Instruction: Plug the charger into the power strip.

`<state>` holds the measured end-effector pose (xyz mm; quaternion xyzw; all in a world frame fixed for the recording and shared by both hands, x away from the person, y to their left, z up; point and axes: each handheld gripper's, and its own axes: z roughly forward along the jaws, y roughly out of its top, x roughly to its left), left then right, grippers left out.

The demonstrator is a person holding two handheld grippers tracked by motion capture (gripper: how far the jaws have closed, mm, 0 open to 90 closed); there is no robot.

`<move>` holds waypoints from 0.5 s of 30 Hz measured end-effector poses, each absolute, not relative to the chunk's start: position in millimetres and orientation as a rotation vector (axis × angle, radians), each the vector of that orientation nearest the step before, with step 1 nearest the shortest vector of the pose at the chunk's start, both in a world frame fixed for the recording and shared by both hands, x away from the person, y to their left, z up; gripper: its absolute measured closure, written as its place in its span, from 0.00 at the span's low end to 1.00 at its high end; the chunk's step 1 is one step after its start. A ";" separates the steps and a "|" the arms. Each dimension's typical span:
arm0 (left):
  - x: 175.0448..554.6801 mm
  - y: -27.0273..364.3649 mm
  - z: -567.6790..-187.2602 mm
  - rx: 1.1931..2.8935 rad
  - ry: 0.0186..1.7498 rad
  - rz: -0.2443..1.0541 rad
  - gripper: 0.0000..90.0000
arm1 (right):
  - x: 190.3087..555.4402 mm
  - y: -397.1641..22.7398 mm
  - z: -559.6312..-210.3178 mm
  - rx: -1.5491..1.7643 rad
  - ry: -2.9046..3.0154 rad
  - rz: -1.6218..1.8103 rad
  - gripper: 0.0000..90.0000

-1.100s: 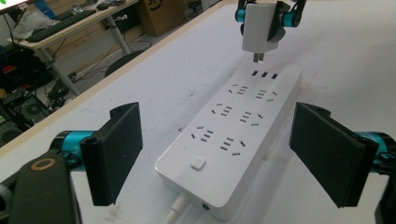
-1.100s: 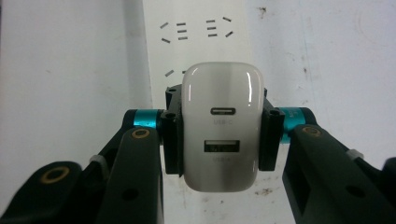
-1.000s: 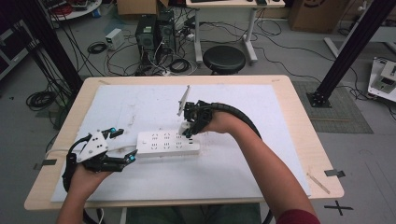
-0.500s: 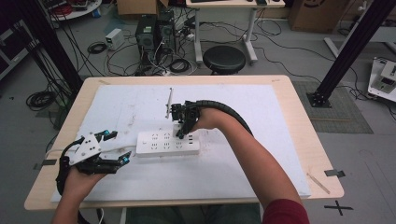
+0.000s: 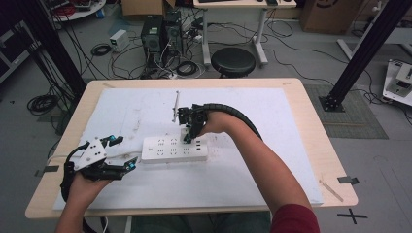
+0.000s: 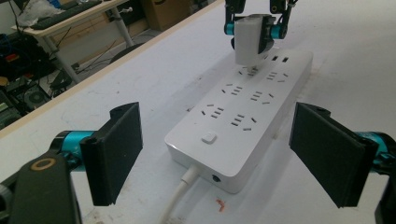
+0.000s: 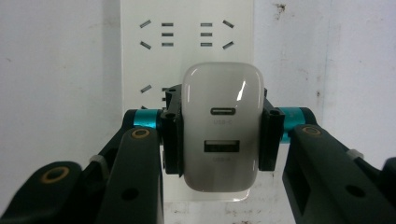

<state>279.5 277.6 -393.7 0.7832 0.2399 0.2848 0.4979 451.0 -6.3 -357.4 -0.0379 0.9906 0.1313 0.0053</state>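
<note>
Right gripper (image 7: 218, 140) clamps USB charger (image 7: 222, 126), prongs just above power strip (image 6: 243, 116) socket, not seated. Left gripper (image 6: 219, 154) wide open, holding nothing, straddling strip's cord end.

White mat (image 5: 145, 109) covers most of the light wood tabletop (image 5: 311, 126). Black round stool (image 5: 233, 61) on the floor at 12 o'clock beyond the tabletop. Two dark computer towers (image 5: 163, 31) at 11 o'clock, tangled black cables (image 5: 43, 103) at 9 o'clock. Black diagonal frame post (image 5: 362, 53) at 2 o'clock. Black tape cross (image 5: 351, 215) on the floor at 4 o'clock.
</note>
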 end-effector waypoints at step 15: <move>282.0 270.5 -395.5 1.898 0.567 0.678 0.19 | 445.6 15.6 -367.2 -0.216 3.092 0.216 0.70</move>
